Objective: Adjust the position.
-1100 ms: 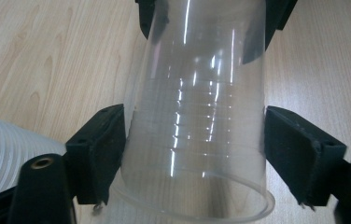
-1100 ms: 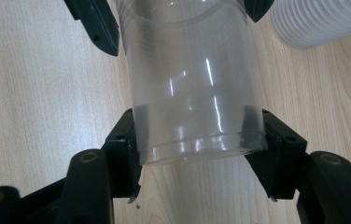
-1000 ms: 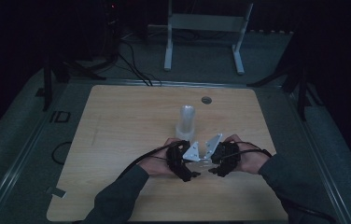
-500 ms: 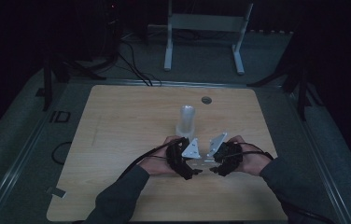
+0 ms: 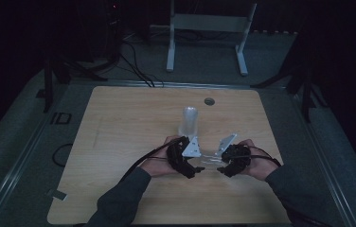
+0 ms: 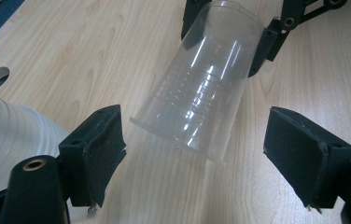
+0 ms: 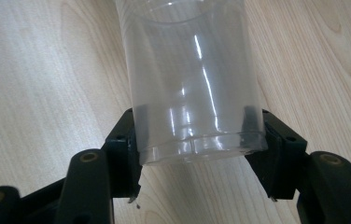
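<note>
Clear plastic cup (image 7: 194, 79) unlabelled, clamped in right hand-held gripper (image 7: 197, 140).

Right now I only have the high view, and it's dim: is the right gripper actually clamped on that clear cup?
Observer: Yes, the right gripper presses its pads on both sides of the clear cup, near its base.
Operator: And the left gripper?
Observer: Open. The left gripper has just been closing its jaws slightly, with the cup's rim between them, untouched.
Operator: Which way is the cup's mouth?
Observer: Towards the left gripper; the cup is tilted, not upright.
</note>
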{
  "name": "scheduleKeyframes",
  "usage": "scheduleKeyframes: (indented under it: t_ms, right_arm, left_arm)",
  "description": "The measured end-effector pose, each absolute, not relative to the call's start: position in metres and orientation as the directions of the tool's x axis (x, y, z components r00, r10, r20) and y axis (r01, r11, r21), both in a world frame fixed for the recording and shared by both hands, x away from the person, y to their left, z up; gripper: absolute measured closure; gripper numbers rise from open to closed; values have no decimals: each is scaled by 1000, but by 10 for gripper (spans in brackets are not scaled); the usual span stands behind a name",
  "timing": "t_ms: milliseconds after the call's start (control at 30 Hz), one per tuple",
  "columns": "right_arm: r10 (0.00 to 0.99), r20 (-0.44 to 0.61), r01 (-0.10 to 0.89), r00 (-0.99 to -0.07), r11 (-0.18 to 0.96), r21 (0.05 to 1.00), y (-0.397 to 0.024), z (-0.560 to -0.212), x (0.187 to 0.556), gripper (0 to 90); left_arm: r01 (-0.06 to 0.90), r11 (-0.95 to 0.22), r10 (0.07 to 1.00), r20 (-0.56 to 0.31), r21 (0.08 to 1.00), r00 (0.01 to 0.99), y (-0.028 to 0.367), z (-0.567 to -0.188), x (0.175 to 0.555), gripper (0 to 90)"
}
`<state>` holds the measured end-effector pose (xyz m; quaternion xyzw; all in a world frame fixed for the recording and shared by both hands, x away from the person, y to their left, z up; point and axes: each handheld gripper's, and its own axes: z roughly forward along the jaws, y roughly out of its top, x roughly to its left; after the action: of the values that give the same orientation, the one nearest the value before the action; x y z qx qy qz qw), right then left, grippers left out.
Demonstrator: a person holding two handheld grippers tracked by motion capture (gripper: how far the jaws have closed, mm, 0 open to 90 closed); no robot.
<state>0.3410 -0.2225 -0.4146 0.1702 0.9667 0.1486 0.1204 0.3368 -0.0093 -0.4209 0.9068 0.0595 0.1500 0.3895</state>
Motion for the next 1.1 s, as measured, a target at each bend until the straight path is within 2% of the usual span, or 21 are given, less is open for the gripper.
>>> scheduleKeyframes:
  t_ms: [533, 1100]
  right_arm:
    - [487, -200, 399, -850, 844, 358, -234, -420, 346, 419]
    - [575, -213, 465, -790, 788, 402, -246, -422, 351, 419]
  left_arm:
    - [29, -680, 272, 216, 732, 938, -8, -421, 341, 237]
    - [73, -656, 311, 181, 752, 933, -7, -421, 345, 279]
